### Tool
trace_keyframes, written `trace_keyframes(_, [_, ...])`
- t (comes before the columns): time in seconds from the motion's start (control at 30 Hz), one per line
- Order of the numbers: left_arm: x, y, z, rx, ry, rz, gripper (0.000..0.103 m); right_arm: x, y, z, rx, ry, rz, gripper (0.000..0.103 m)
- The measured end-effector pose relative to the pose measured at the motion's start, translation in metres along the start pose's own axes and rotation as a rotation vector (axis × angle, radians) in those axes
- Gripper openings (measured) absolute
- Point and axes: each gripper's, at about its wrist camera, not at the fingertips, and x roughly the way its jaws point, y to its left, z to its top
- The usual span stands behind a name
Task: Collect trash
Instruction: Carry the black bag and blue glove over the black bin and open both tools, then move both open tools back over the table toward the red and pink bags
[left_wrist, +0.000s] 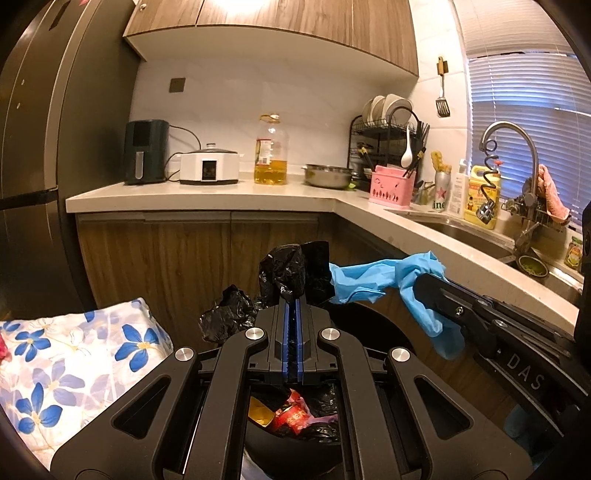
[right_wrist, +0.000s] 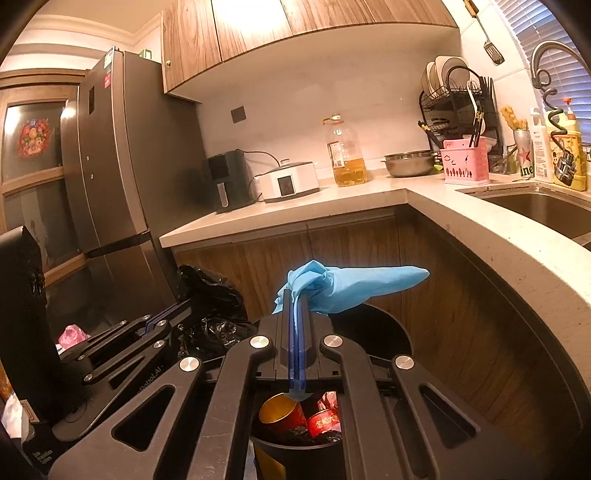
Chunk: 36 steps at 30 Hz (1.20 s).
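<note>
My left gripper (left_wrist: 294, 300) is shut on a raised fold of the black bin bag (left_wrist: 291, 271) that lines the round black bin (left_wrist: 373, 317) below it. Red and gold packaging (left_wrist: 291, 413) lies inside the bin. My right gripper (right_wrist: 294, 295) is shut on a crumpled blue glove (right_wrist: 351, 282), held above the bin (right_wrist: 384, 328); a gold can (right_wrist: 280, 410) and a red wrapper (right_wrist: 323, 421) show beneath it. In the left wrist view the right gripper (left_wrist: 424, 278) comes in from the right with the blue glove (left_wrist: 384, 277) draped over it. The left gripper (right_wrist: 177, 310) shows at left in the right wrist view.
An L-shaped counter (left_wrist: 207, 195) carries an air fryer (left_wrist: 146, 151), a white cooker (left_wrist: 209, 166), an oil bottle (left_wrist: 270, 151), a steel bowl (left_wrist: 328, 174), a pink caddy (left_wrist: 391, 186) and a dish rack (left_wrist: 384, 136). The sink (left_wrist: 469, 232) and tap (left_wrist: 513, 140) are at right. A fridge (right_wrist: 125, 162) stands left; a floral cloth (left_wrist: 66, 362) lies beside the bin.
</note>
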Motion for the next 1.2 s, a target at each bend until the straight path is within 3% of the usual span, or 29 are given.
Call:
trace_keyframes(0.13, [0.006,0.002,-0.003,-0.007,0.023,-0.003,0.008,0.006,-0.001,-0.001,0.003,0.016,0.002,0.002])
trace_keyframes(0.43, [0.004,0.014,-0.009,-0.036,0.018,0.011,0.052,0.015,-0.005,-0.006,0.019,0.044,-0.002,0.004])
trace_keyframes(0.5, [-0.002,0.020,-0.009,-0.052,0.007,0.022,0.060,0.017,-0.005,-0.006,0.018,0.051,-0.003,0.008])
trace_keyframes(0.57, [-0.009,0.027,-0.012,-0.070,-0.004,0.041,0.070,0.019,-0.005,-0.007,0.017,0.056,-0.004,0.020])
trace_keyframes(0.97, [-0.071,0.066,-0.030,-0.104,-0.031,0.200,0.089,0.008,0.015,-0.017,0.002,0.048,-0.020,0.068])
trace_keyframes(1.2, [-0.117,0.096,-0.040,-0.165,-0.032,0.267,0.096,-0.016,0.047,-0.020,-0.042,0.009,-0.022,0.080])
